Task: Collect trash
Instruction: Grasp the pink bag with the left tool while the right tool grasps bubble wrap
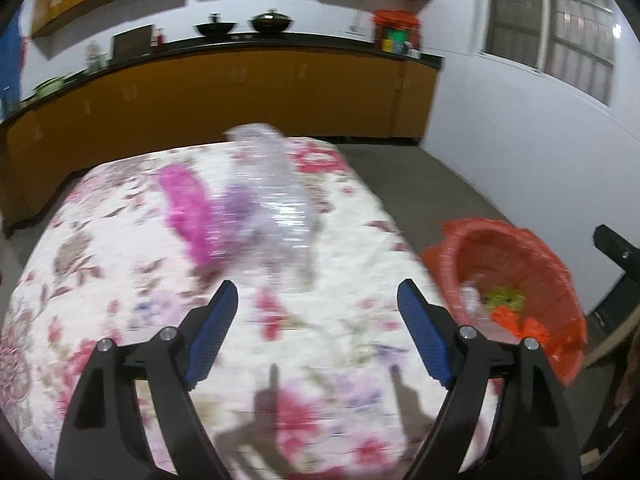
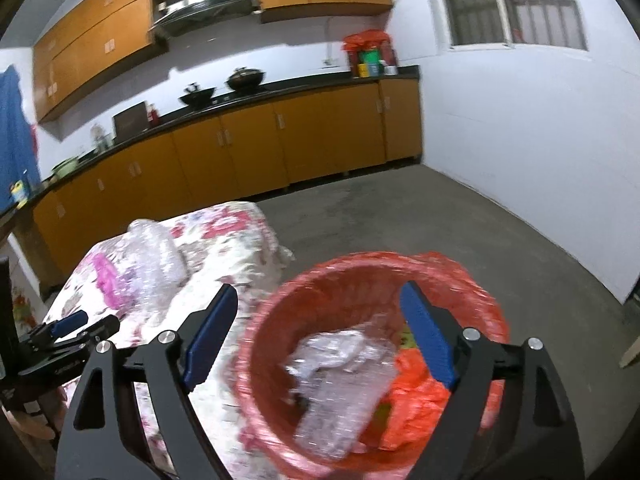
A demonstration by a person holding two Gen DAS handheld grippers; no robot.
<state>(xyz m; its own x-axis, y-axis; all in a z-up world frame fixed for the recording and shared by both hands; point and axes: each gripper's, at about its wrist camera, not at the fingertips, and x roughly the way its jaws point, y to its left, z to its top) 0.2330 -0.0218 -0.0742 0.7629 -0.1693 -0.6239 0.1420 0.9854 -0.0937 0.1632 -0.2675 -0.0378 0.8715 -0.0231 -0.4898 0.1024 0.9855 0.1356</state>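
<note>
The left tongs (image 1: 318, 300) are held wide open and empty over the floral-clothed desk (image 1: 120, 320). The right tongs (image 2: 320, 304), equally spread, hang above the red-lined round bin (image 2: 476, 280) beside the desk; crumpled clear plastic (image 2: 340, 380), possibly released, lies inside. A blurred clear plastic bottle (image 1: 276, 200) rests on the desk.

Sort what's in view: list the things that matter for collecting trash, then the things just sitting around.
For the job:
clear bottle
pink wrapper
red bin
crushed plastic in bin
left gripper
right gripper

Just there:
woks
cabinets
floral cloth
window
</note>
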